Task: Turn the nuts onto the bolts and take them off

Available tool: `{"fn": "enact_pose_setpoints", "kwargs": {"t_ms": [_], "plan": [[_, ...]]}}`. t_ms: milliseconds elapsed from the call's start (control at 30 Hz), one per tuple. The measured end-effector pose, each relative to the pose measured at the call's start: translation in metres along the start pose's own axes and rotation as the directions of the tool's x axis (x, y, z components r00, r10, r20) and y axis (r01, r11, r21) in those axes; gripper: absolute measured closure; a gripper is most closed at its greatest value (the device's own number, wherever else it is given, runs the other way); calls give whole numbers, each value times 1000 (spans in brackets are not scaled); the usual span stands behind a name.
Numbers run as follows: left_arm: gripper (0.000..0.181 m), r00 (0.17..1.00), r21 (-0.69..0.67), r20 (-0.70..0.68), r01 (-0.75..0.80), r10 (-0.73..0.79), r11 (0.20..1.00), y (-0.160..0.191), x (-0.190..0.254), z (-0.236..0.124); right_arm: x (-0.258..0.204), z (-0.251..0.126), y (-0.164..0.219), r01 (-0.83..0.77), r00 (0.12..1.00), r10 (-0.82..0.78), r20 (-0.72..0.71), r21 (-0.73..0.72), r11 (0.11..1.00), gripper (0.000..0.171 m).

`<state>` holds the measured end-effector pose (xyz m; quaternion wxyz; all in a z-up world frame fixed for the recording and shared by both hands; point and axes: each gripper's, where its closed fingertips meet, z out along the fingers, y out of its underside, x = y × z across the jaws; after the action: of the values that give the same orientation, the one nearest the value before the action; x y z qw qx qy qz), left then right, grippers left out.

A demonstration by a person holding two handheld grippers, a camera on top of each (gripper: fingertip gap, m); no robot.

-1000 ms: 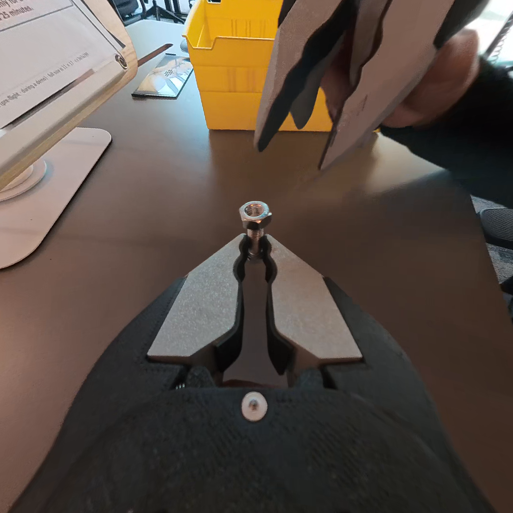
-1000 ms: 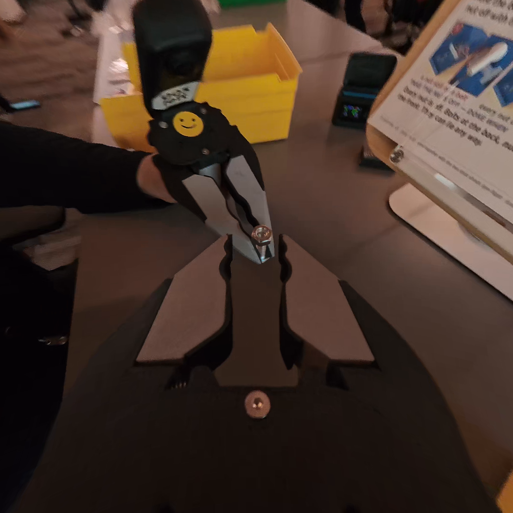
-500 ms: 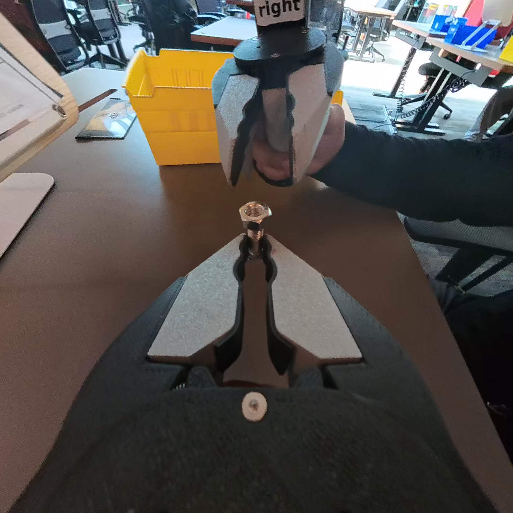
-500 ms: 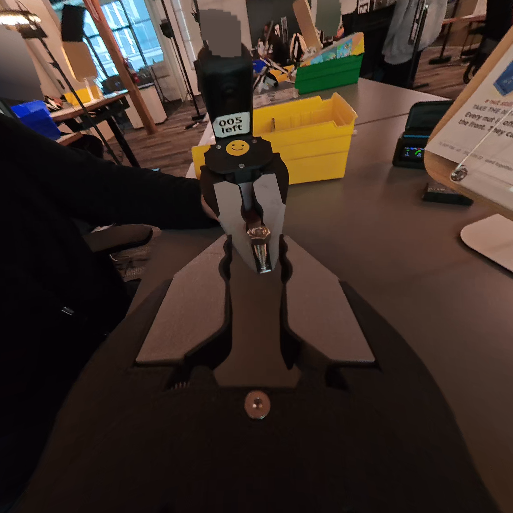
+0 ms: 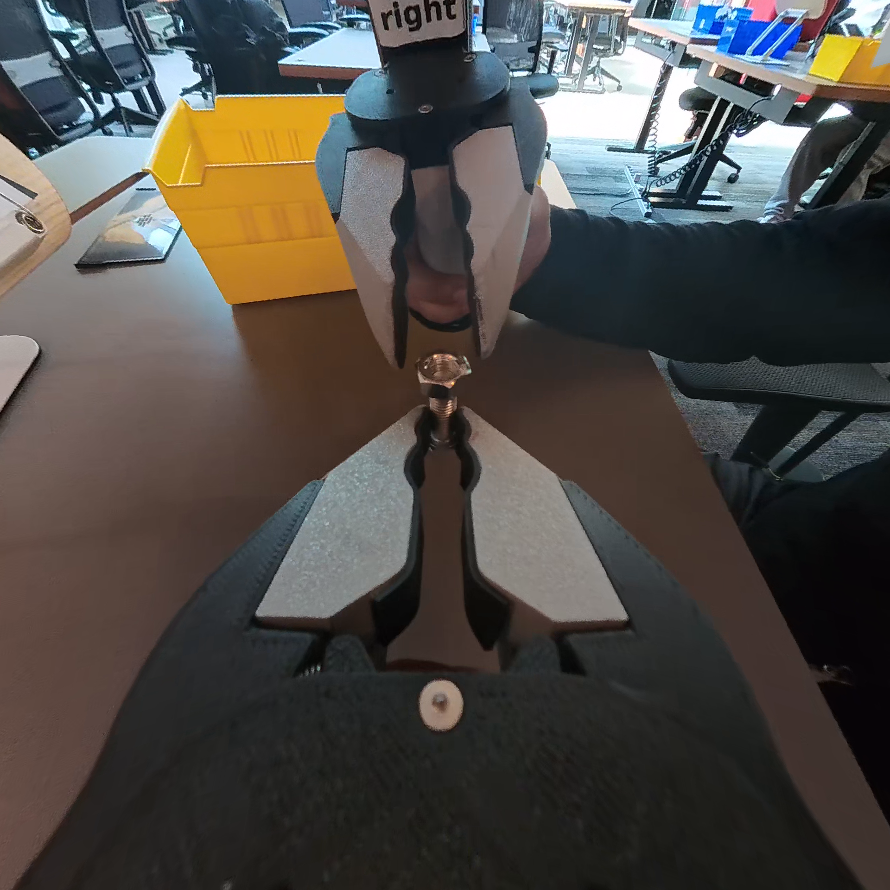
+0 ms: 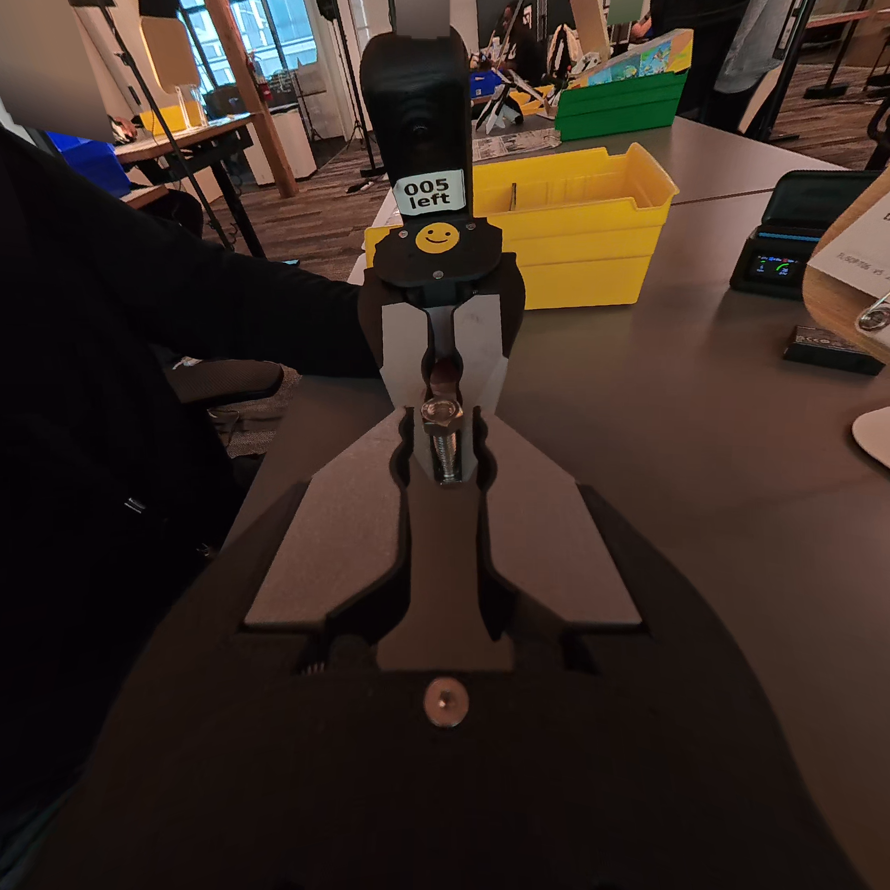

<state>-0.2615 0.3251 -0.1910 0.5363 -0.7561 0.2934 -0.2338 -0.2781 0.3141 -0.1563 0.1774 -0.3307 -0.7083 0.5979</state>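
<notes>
- Left wrist view: the left gripper (image 5: 442, 424) is closed tight on the bolt (image 5: 441, 416). The bolt points forward, away from the camera. A silver nut (image 5: 441, 372) sits on its far end. The right gripper (image 5: 439, 354) faces it with its jaws apart, its tips just beside the nut. A yellow bin (image 5: 250, 192) stands behind on the brown worktop (image 5: 192, 409); the part of its inside that shows has nothing in it.
- Right wrist view: the right gripper (image 6: 442, 440) is open, with one finger on each side of the nut (image 6: 440, 415). The left gripper (image 6: 445, 469) holds the bolt (image 6: 445, 457). The yellow bin (image 6: 578, 231) stands behind it, and most of its inside is hidden.
</notes>
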Motion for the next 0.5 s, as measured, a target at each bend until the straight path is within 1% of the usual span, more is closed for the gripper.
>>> {"fn": "enact_pose_setpoints", "kwargs": {"t_ms": [500], "plan": [[173, 1000, -12, -9, -9, 9, 1000, 1, 4, 1, -5, 4, 5, 32, 999, -32, 7, -38, 999, 157]]}}
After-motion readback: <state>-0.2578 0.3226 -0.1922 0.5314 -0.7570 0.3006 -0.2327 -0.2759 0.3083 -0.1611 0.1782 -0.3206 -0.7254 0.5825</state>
